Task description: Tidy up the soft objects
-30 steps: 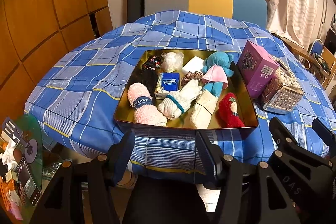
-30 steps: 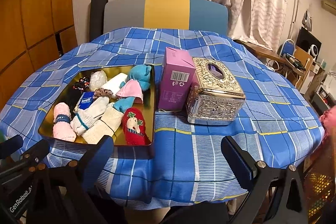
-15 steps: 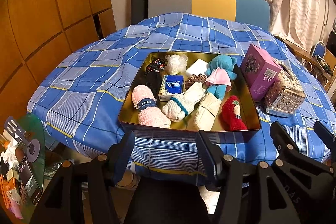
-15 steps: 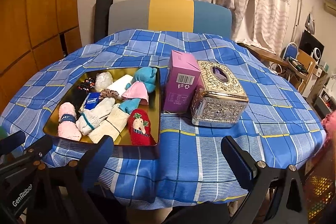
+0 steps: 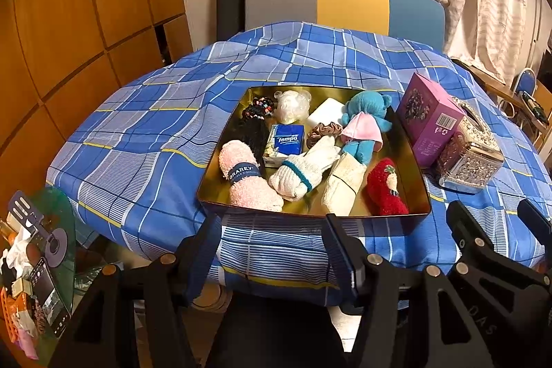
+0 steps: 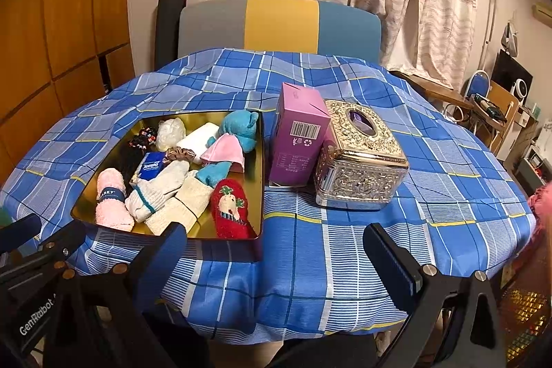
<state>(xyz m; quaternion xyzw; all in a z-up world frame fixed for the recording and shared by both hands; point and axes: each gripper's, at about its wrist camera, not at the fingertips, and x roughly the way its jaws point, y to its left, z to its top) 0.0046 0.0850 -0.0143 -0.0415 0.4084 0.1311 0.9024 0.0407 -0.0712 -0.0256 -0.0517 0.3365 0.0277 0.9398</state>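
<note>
Nothing on the table (image 5: 138, 140) has shifted since the earlier frames; only the views have crept slightly, so the gold tray (image 5: 220, 175) sits a little further right in the left wrist picture. Both grippers hover short of the near table edge, well apart from every item. Left gripper (image 5: 272, 244) shows its jaws spread with nothing between them, and right gripper (image 6: 276, 250) likewise has jaws spread wide and empty.

Soft things all lie inside the tray: a pink rolled towel (image 5: 248, 178) at 7 o'clock, a white sock bundle (image 5: 303, 168) just beside it, a cream folded cloth (image 5: 345, 181), a red plush sock (image 5: 384, 187) at 5 o'clock, a blue teddy (image 5: 365, 123) at 1 o'clock, and a blue tissue pack (image 5: 286, 142) near the centre. Right of the tray, at 3 o'clock, stand a purple box (image 6: 296, 133) and a silver tissue box (image 6: 358, 161), touching each other.
</note>
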